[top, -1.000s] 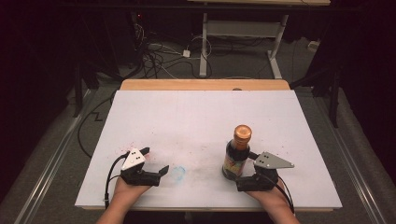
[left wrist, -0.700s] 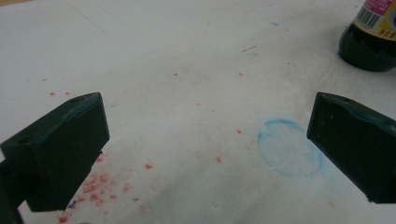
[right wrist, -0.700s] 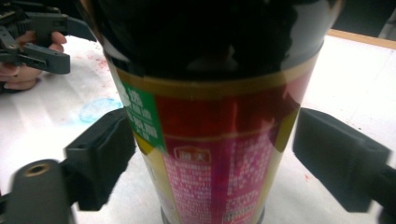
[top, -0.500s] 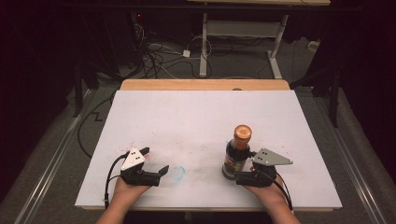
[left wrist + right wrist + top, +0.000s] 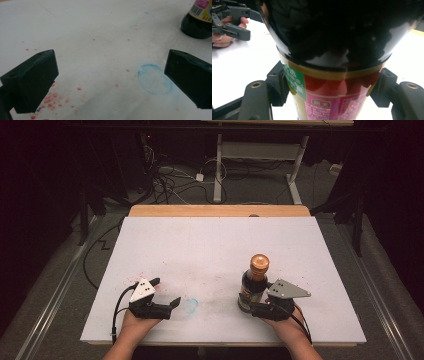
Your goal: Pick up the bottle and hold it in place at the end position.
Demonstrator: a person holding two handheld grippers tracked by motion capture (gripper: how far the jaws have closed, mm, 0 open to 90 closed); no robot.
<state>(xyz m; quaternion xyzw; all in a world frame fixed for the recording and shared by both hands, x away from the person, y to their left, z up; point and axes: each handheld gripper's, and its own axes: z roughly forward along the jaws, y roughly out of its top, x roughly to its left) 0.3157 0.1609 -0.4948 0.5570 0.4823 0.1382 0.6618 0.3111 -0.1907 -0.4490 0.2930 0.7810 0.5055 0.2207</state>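
The bottle (image 5: 254, 285) stands upright on the table (image 5: 210, 250) in the lower right of the high view, dark glass with a copper-coloured cap at the top and a label of red, green and gold around its body. In the right gripper view the bottle (image 5: 332, 55) takes up most of the frame, its dark shoulder across the top and the label below. In the upper right corner of the left gripper view the bottle (image 5: 198, 17) shows only its dark base and the lower edge of the label.

The table is a broad white board with a wooden strip along its far edge; beyond it lie a grey floor and tangled cables (image 5: 165, 175) in the upper part of the frame.

The right gripper (image 5: 260, 306) sits in the lower right of the high view, held in a hand, its jaws clamped on the lower body of the bottle, one jaw on each side of the label.

The left gripper (image 5: 165, 295) rests in the lower left of the high view, its jaws wide apart with nothing between them.

A faint blue ring (image 5: 155, 78) marks the table just beside the left gripper, and small red specks (image 5: 53, 102) are scattered at the lower left of the left gripper view
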